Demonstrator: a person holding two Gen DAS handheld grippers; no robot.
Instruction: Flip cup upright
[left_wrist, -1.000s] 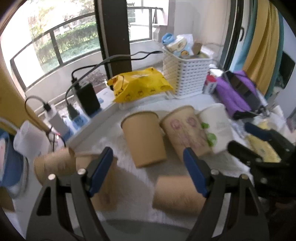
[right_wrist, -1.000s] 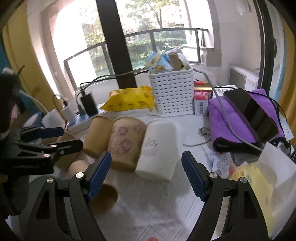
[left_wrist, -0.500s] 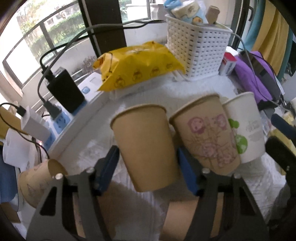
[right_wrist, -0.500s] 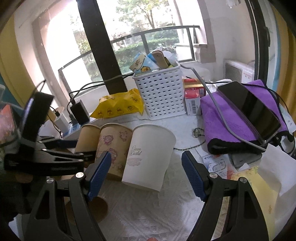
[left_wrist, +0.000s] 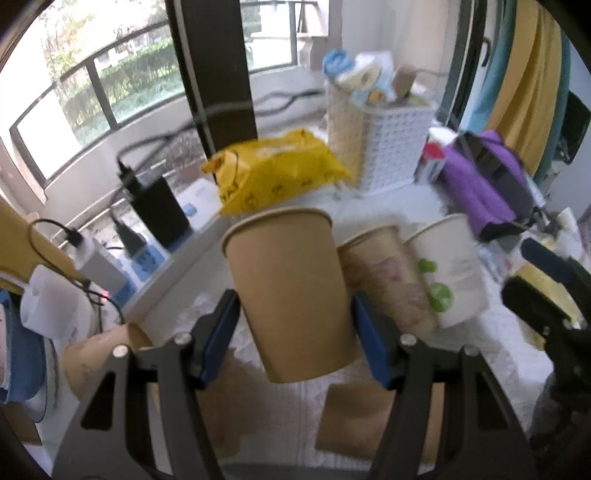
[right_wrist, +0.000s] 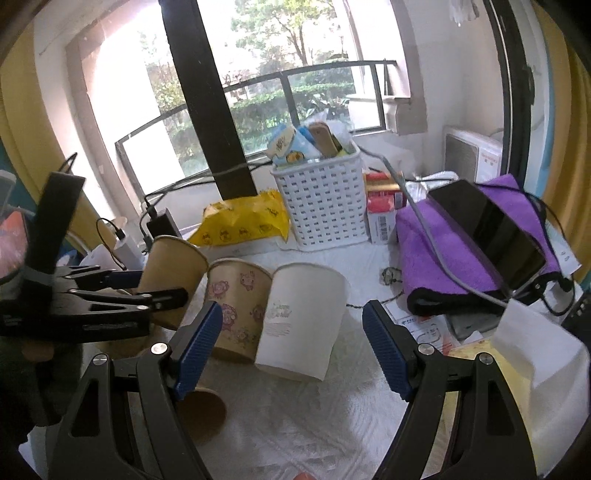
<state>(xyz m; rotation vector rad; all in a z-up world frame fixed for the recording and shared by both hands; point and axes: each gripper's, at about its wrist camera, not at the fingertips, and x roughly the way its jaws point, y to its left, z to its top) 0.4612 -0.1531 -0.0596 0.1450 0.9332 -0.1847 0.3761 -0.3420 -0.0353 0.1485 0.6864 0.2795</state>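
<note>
Here the left gripper clamps the plain brown cup across its lower body, blue pads pressed to either side, mouth up and tipped slightly away from the wrist. The hold sits low on the wall, likely so the rim stays free and the base can be set down flat. From the right wrist view the same cup leans outward at the tip of the left gripper, apparently lifted clear of the cloth, though contact beneath is hidden. Just beyond the left fingers' right side stand two more cups, mouths up: a printed cup touching a white cup. These look already righted, packed in a row. The right gripper hangs with fingers spread wide, holding nothing; the white cup sits between and just ahead of them, the printed cup near the left fingertip. Other brown cups lie on their sides: one beneath the left fingers, one off to their left, one under the right gripper's left finger. Judgement: the held cup is mid-placement, bound for the row; the fallen ones remain.
</note>
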